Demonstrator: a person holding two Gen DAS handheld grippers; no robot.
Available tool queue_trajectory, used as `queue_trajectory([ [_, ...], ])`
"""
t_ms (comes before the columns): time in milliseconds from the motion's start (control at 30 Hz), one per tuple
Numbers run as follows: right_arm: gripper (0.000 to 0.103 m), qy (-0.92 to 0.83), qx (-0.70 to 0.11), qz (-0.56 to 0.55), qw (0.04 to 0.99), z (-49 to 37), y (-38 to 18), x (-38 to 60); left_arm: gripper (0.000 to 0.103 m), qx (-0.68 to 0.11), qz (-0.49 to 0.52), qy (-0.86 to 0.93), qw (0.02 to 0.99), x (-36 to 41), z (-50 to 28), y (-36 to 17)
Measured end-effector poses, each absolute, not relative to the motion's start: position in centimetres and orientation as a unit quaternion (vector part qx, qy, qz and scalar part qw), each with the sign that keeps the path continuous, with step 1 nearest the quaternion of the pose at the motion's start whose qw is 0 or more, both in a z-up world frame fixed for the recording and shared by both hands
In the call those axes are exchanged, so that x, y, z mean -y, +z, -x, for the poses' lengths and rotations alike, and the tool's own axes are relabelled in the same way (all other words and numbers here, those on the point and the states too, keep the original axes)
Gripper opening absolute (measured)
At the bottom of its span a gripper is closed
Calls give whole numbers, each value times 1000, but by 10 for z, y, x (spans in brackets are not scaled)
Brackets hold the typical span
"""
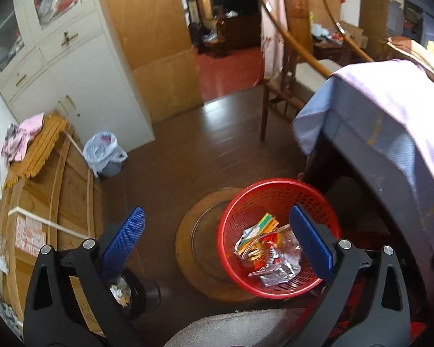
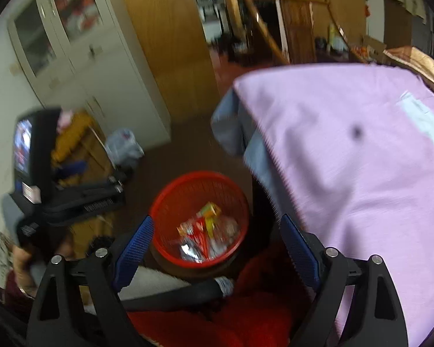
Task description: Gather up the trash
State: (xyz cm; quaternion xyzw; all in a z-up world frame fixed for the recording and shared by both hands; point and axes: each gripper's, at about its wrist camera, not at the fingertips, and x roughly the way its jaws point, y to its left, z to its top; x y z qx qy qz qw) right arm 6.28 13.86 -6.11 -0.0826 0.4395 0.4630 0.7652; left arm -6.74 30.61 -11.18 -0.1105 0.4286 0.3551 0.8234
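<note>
A red mesh basket [image 1: 275,186] stands on a round wooden stand on the floor, with several crumpled wrappers and foil packets [image 1: 270,256] inside. My left gripper [image 1: 218,232] hangs above and just left of it, open, with nothing between its blue pads. In the blurred right wrist view the same basket [image 2: 199,177] lies ahead between the fingers of my right gripper [image 2: 217,250], which is open and empty. The left gripper [image 2: 81,173] shows there at the left, held by a hand.
A table under a pink cloth [image 2: 347,159] fills the right side, right beside the basket. At the left stand a cardboard box [image 1: 58,202], a bag-lined bin [image 1: 104,153] and a white cabinet [image 1: 72,72]. A wooden chair [image 1: 277,92] is behind.
</note>
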Motion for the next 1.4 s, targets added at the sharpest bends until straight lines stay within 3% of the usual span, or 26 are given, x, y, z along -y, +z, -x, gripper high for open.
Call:
queue_trajectory([
  [400,87,459,-520,126,709,-75,-110,-194,96,-474,134,357,794,-324,60,-151],
  [1400,87,435,-555,158,691,-80,-145,-203,96,-507,127,314,793,-310,46,-171],
])
